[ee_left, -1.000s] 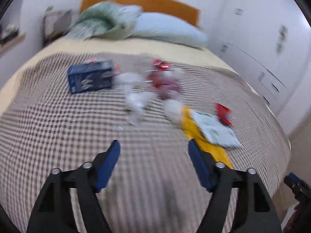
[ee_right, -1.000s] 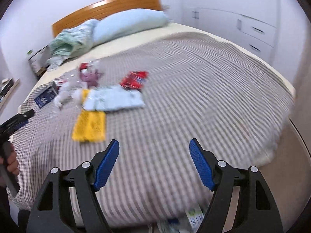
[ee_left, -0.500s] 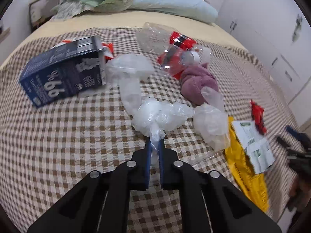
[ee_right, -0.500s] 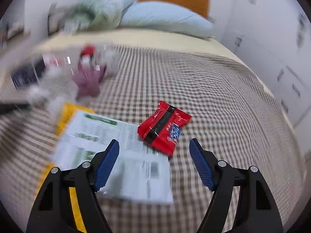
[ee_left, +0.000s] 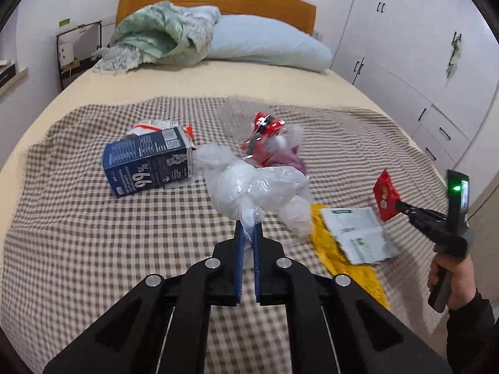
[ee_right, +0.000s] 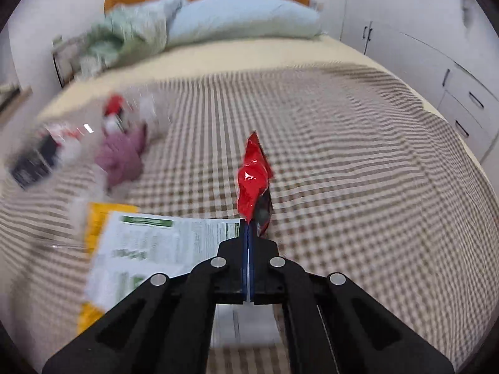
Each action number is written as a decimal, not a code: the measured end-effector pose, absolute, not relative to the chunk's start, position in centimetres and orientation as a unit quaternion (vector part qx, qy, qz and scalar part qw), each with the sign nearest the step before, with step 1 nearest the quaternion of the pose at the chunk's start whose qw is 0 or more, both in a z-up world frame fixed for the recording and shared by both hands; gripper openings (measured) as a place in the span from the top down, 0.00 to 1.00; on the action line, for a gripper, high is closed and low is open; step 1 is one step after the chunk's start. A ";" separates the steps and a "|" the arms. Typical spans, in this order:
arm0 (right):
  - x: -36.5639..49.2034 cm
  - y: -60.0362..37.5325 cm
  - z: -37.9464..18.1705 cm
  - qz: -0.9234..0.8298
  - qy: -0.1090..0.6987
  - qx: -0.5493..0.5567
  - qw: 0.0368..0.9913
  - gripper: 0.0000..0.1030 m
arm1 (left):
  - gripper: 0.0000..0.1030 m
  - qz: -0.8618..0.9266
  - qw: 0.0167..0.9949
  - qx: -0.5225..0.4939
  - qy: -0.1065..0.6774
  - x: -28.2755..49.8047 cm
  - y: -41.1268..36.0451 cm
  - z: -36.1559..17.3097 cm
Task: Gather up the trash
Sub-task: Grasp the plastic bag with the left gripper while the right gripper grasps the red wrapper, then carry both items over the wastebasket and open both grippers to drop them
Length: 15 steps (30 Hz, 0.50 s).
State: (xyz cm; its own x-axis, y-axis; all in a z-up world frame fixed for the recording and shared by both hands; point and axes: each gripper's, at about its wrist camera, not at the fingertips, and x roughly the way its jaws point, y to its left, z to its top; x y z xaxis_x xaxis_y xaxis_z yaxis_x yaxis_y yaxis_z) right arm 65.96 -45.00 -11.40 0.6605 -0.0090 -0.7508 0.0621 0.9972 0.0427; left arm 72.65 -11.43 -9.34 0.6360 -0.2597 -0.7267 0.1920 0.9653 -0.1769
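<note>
Your left tongs [ee_left: 248, 233], spread wide a second ago, have clamped the tail of the clear plastic bag [ee_left: 249, 187] and lifted it off the checked blanket [ee_left: 78, 233]. Your right tongs [ee_right: 248, 233], open half a second ago, have pinched the red snack wrapper [ee_right: 254, 177] and raised it.

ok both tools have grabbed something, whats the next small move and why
Probably lift both clear of the bed and carry them off. The left tool is shut on the clear plastic bag, the right tool on the red wrapper; no bin is in view.
</note>
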 end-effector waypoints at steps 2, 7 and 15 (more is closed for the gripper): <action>63.7 -45.4 -9.0 -0.009 0.397 0.046 0.917 1.00 | 0.97 -0.136 0.907 -0.040 0.398 70.3 -12.1 -7.4; 55.6 -46.3 -4.0 0.008 0.366 0.062 0.929 1.00 | 0.97 -0.178 0.905 -0.044 0.383 64.7 -14.5 -4.1; 40.4 -47.9 -4.5 0.012 0.364 0.079 0.928 1.00 | 0.97 -0.268 0.869 -0.024 0.416 53.4 -22.3 -6.0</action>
